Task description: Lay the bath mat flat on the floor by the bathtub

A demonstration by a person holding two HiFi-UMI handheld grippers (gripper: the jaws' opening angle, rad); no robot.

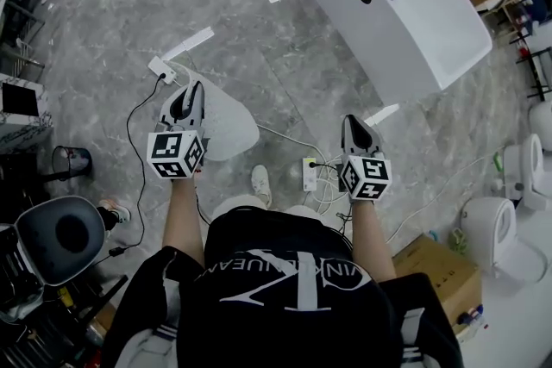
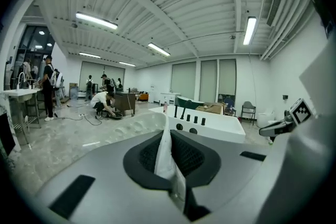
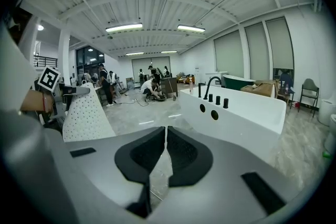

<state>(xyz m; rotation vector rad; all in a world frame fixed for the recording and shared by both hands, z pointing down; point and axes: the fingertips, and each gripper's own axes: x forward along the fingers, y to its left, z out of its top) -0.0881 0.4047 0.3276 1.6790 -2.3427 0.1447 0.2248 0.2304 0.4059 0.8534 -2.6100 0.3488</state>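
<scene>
The white dotted bath mat (image 1: pixel 226 123) hangs off the floor from my left gripper (image 1: pixel 191 92), which is shut on its edge. In the left gripper view a fold of the mat (image 2: pixel 164 157) is pinched between the jaws of the left gripper (image 2: pixel 166 135). My right gripper (image 1: pixel 354 125) is held level to the right, apart from the mat, shut and empty. The right gripper (image 3: pixel 166 132) shows only floor through its thin slit, with the mat (image 3: pixel 86 113) hanging to its left. The white bathtub (image 1: pixel 405 13) stands ahead to the right, also seen as the bathtub (image 2: pixel 210 126) and the bathtub (image 3: pixel 239 107).
Grey marble floor (image 1: pixel 285 65) lies between me and the tub. Power strips (image 1: pixel 309 173) and cables trail near my feet. A cardboard box (image 1: pixel 440 271) and toilets (image 1: pixel 500 228) stand right; a chair (image 1: pixel 56 237) and bin (image 1: pixel 71 159) left. People (image 2: pixel 105 102) work far off.
</scene>
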